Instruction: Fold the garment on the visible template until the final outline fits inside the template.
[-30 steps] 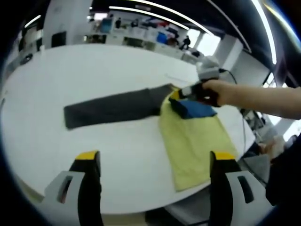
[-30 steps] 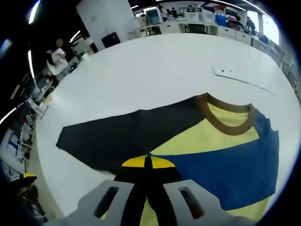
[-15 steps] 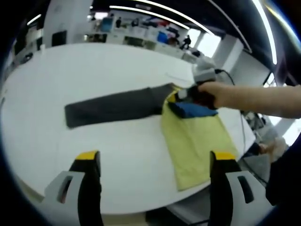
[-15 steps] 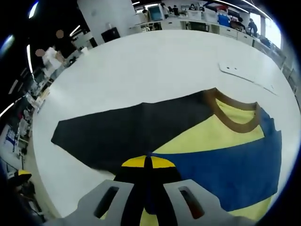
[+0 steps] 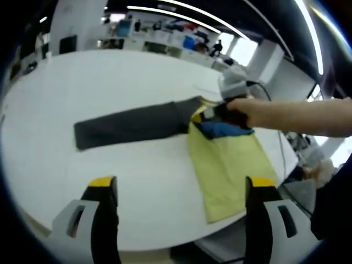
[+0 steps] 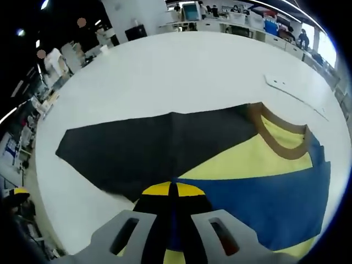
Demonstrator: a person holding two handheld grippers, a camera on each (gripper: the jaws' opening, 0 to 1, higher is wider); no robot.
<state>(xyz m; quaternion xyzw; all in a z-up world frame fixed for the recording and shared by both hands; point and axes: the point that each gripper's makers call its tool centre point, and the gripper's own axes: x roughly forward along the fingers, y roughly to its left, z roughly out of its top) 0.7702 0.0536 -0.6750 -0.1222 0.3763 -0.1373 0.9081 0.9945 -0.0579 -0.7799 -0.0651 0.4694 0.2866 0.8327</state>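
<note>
Item: yellow, blue and dark grey long-sleeved shirt, spread on the round white worktop. My left gripper hangs over the worktop's near edge, jaws wide apart, holding nothing. My right gripper is closed on the shirt's fabric where blue, yellow and grey meet. The right gripper view alone shows the brown collar; the left gripper view alone shows the yellow body's full length and my hand.
</note>
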